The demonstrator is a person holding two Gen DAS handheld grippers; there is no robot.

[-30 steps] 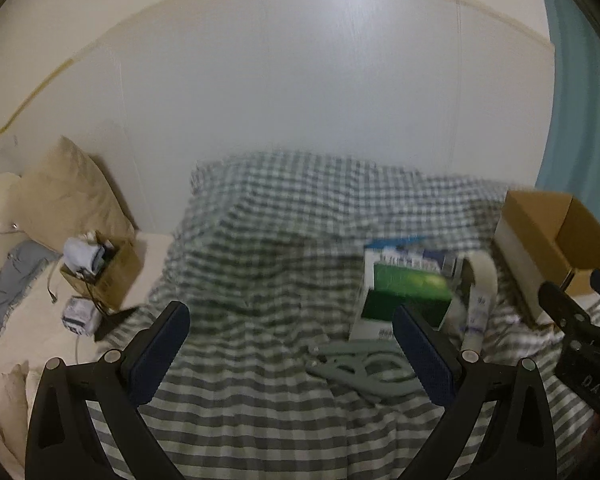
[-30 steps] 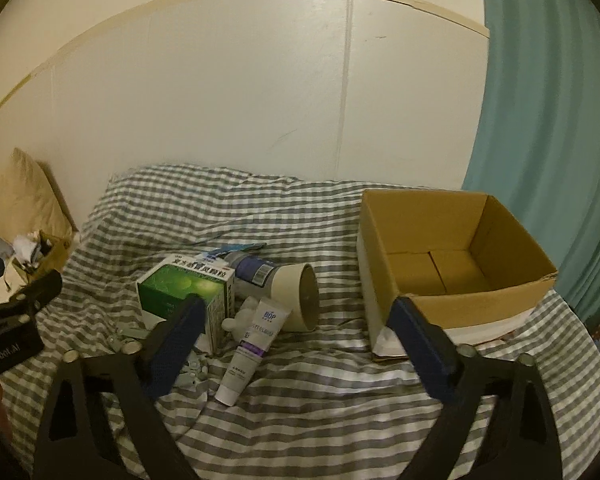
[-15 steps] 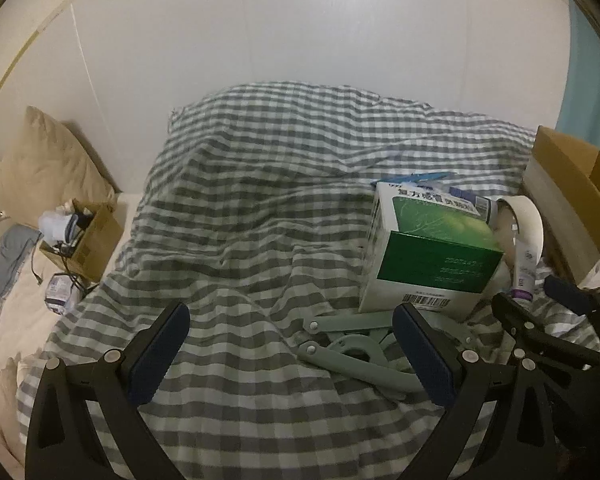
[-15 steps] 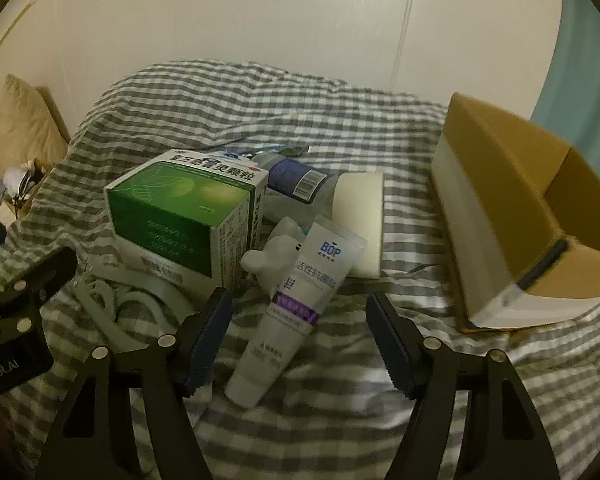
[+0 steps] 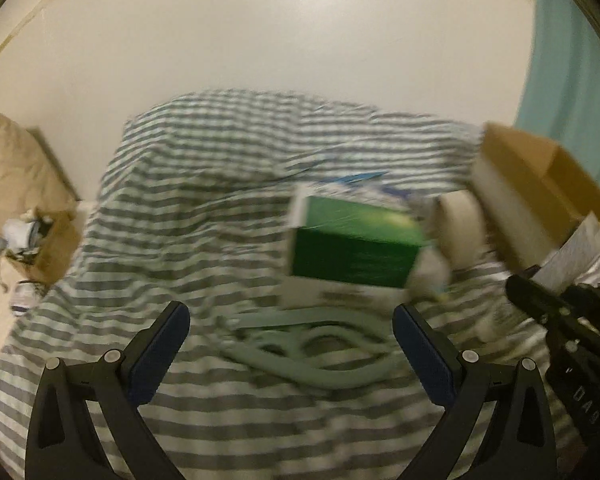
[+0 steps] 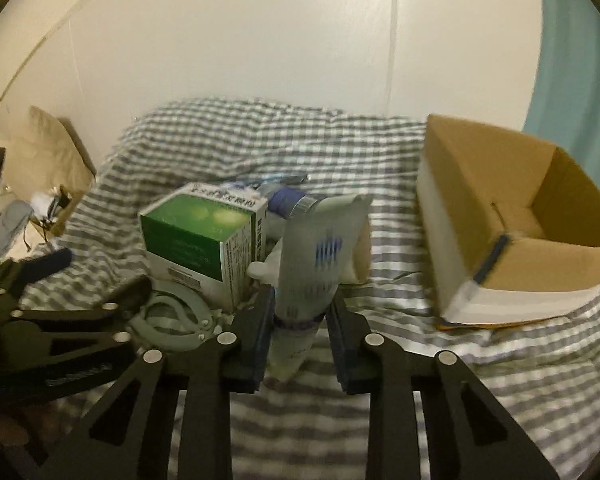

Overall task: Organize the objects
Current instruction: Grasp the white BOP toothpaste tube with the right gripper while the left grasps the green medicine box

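My right gripper (image 6: 300, 320) is shut on a white tube (image 6: 312, 256) with blue and purple print, held upright above the checked bedcover. Behind it stand a green and white box (image 6: 204, 240), a blue-capped bottle (image 6: 288, 204) and a cream tape roll (image 6: 360, 252). An open cardboard box (image 6: 512, 220) sits to the right. My left gripper (image 5: 290, 344) is open and empty, low over a grey-green folding hanger (image 5: 320, 356). The green box (image 5: 356, 256) and cardboard box (image 5: 540, 200) show blurred ahead of it.
The bed has a grey checked cover (image 5: 180, 240). A small brown box of clutter (image 5: 44, 244) and a tan pillow (image 5: 16, 172) lie at the left. A white wall runs behind and a teal curtain (image 6: 572, 60) hangs at the right.
My right gripper closed on the tube and lifted it upright off the cover. My left gripper tilted up slightly and stayed open over the hanger.
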